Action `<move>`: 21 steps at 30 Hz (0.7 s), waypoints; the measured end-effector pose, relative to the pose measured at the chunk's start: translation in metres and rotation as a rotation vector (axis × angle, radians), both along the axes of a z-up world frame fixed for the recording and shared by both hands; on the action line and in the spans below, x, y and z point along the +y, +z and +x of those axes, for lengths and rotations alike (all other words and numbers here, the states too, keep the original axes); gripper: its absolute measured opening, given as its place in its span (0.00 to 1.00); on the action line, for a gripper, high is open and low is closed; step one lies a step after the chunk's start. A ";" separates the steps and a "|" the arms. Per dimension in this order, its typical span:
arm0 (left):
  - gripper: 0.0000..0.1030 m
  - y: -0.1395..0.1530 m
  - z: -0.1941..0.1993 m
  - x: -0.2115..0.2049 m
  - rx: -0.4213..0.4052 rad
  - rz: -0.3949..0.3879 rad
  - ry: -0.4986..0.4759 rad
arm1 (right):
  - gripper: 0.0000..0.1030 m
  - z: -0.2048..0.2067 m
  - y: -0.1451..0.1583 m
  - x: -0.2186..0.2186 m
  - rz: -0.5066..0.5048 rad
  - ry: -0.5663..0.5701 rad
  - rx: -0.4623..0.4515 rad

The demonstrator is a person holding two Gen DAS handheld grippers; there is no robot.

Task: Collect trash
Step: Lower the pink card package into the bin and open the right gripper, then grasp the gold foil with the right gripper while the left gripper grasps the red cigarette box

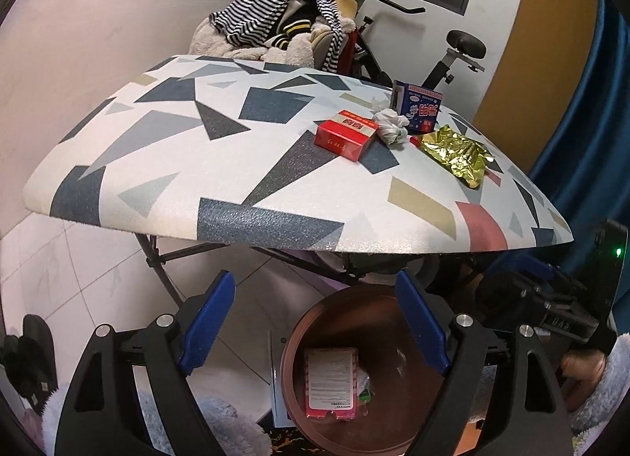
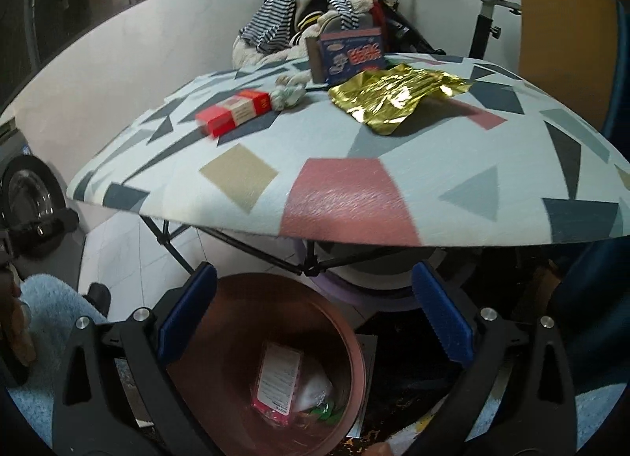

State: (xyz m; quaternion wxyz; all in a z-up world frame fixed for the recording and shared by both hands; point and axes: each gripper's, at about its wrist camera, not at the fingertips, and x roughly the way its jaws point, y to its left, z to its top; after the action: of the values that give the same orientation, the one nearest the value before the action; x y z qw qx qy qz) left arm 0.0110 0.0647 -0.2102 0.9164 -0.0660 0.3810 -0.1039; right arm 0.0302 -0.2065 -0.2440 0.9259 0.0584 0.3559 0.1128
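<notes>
Nearest the lens, the left gripper [image 1: 315, 322] and the right gripper [image 2: 315, 314] both hang with blue pads spread apart and nothing between them, over the brown bin [image 1: 417, 408] on the floor, where a pink packet [image 1: 330, 385] already lies lengthwise. The drop looks done, so I judge the step in hand is going back up for more. That means lifting over the near edge of the patterned table [image 1: 165, 196] to the red box [image 1: 345, 134] — it lies flat, long axis slanting across the table, beside a crumpled tissue [image 1: 390, 126], a gold foil wrapper [image 1: 456, 153] and an upright blue box [image 1: 419, 106].
</notes>
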 end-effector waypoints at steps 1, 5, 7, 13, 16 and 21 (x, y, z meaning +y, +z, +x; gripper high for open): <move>0.79 0.002 0.000 -0.001 -0.005 0.002 -0.009 | 0.95 0.000 0.003 -0.004 0.005 -0.009 -0.010; 0.80 0.009 0.004 -0.008 -0.011 0.016 -0.048 | 0.95 0.006 0.014 -0.013 0.008 -0.026 -0.021; 0.80 0.014 0.008 -0.011 -0.017 0.009 -0.068 | 0.95 0.014 0.020 -0.019 -0.001 -0.050 0.006; 0.80 0.033 0.029 -0.020 -0.061 0.016 -0.105 | 0.95 0.043 0.037 -0.045 0.023 -0.096 0.021; 0.80 0.040 0.041 -0.024 -0.087 0.031 -0.121 | 0.95 0.063 0.043 -0.060 0.045 -0.121 0.028; 0.80 0.048 0.066 -0.027 -0.103 0.035 -0.137 | 0.88 0.105 0.045 -0.082 0.139 -0.156 0.059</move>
State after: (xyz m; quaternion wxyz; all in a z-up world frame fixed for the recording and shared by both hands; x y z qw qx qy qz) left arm 0.0767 0.0376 -0.1625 0.9265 -0.0184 0.3387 -0.1630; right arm 0.1352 -0.2885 -0.1985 0.9148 0.1532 0.3685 0.0628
